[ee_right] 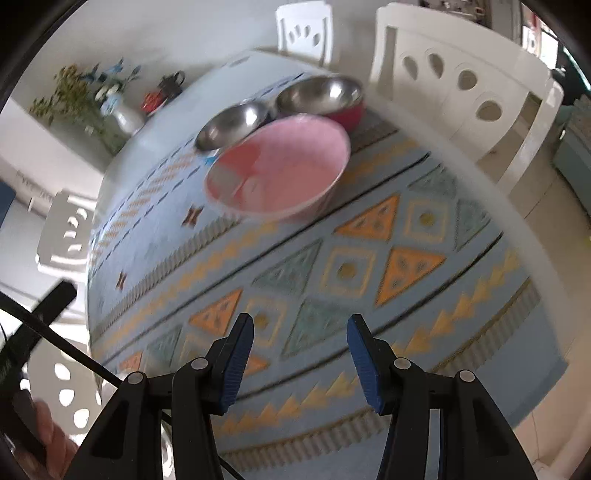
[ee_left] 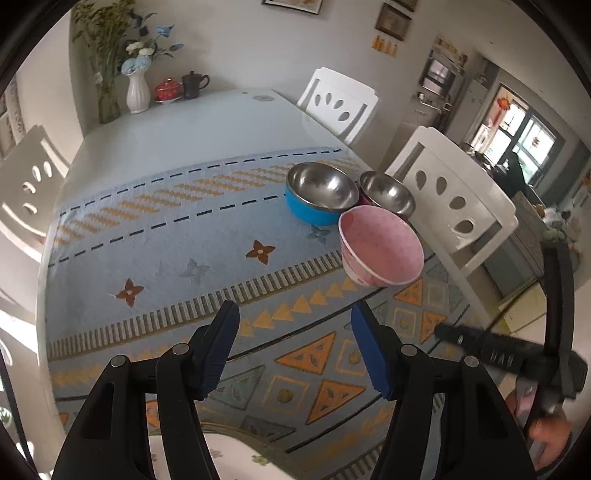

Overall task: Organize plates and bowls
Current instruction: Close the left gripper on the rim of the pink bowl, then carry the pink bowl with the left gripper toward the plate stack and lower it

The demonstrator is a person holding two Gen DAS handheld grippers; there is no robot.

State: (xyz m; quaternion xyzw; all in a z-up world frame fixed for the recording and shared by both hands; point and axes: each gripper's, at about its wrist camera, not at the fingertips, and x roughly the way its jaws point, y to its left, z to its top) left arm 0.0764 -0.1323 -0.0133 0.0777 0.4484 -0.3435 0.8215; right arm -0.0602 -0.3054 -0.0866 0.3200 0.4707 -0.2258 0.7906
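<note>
Faintly, "DAB"-like letters on right gripper [ee_left: 491, 350]

A home dining room: white chairs [ee_left: 338, 105] around a cloth-covered table [ee_left: 184, 122], flower vase [ee_left: 137, 92], framed pictures [ee_left: 393, 20].

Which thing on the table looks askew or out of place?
The pink bowl near the table's right edge sits tilted, its opening tipped toward the camera, unlike the blue steel bowl and the red steel bowl behind it, which stand level. Nothing looks spilled.
</note>
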